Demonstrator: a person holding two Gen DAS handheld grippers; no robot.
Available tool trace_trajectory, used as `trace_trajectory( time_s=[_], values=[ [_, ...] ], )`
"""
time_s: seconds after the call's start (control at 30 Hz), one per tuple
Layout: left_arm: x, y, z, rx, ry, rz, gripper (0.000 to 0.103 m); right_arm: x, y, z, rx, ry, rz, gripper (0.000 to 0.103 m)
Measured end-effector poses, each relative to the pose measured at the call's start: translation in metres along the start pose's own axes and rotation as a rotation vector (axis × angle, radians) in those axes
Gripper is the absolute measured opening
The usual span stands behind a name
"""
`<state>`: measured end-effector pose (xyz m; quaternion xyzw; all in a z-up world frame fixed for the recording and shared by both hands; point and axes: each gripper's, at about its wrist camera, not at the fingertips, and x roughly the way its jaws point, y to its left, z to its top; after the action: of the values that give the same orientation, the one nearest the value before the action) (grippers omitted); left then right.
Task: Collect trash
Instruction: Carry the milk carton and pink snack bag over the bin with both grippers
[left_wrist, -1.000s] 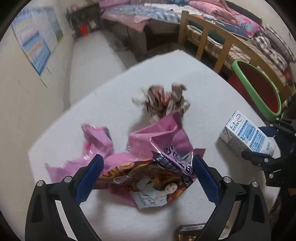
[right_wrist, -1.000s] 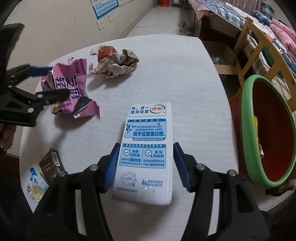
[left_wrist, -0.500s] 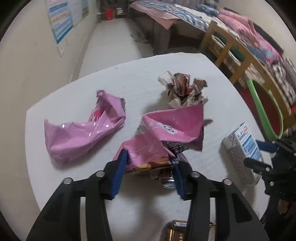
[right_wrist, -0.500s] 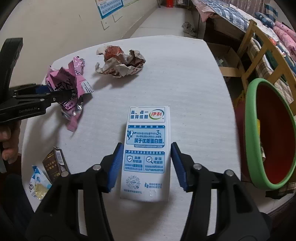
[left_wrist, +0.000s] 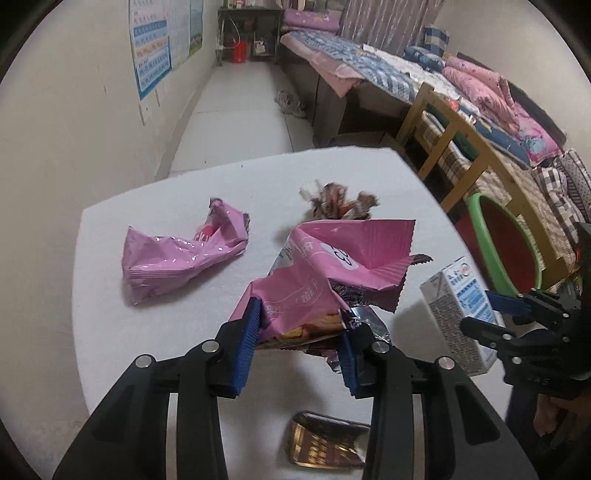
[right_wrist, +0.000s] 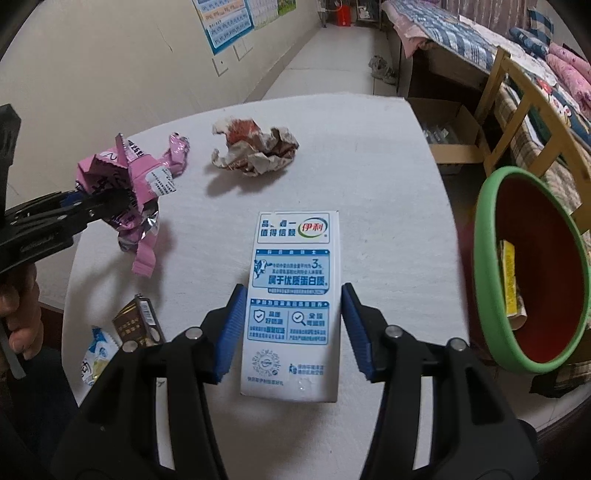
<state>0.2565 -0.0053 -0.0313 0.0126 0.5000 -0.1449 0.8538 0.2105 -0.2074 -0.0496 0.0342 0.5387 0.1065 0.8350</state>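
Meanwhile we are closing the left gripper (left_wrist: 299, 332) on a pink snack wrapper (left_wrist: 325, 273), its blue pads pinching the crumpled foil, which is hanging clear of the white table (right_wrist: 369, 155). We are clamping the right gripper (right_wrist: 291, 325) on a blue-and-white milk carton (right_wrist: 291, 295) (pads pressing both long sides). A second pink wrapper (left_wrist: 177, 258) and a crumpled paper ball (right_wrist: 255, 149) are lying on the table farther back. A green-rimmed bin (right_wrist: 484, 258) is standing beside the table, to the right of the carton.
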Motion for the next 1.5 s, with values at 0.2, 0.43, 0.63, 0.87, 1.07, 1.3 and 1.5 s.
trace_trajectory(
  time_s=[0.2,0.43,0.63,0.87,1.07,1.3,1.5],
  values=[
    [-0.026,-0.018,0.0,0.0,-0.046,0.0,0.036,-0.023,0.0,-0.001,-0.011,-0.037,-0.004,0.05],
    [-0.041,-0.042,0.0,0.002,-0.079,0.004,0.036,-0.046,-0.013,-0.002,0.006,-0.078,-0.006,0.05],
    [-0.047,-0.07,0.009,0.018,-0.102,0.003,0.036,-0.062,-0.032,-0.002,0.028,-0.113,-0.008,0.05],
    [-0.04,-0.112,0.027,0.05,-0.109,-0.035,0.037,-0.082,-0.072,-0.001,0.076,-0.153,-0.03,0.05],
    [-0.029,-0.161,0.043,0.079,-0.107,-0.093,0.037,-0.099,-0.125,-0.001,0.143,-0.187,-0.072,0.05],
    [-0.008,-0.229,0.065,0.144,-0.093,-0.172,0.037,-0.105,-0.191,-0.006,0.22,-0.196,-0.13,0.05],
    [0.019,-0.281,0.079,0.188,-0.065,-0.217,0.038,-0.101,-0.232,-0.013,0.257,-0.182,-0.165,0.05]
  ],
)
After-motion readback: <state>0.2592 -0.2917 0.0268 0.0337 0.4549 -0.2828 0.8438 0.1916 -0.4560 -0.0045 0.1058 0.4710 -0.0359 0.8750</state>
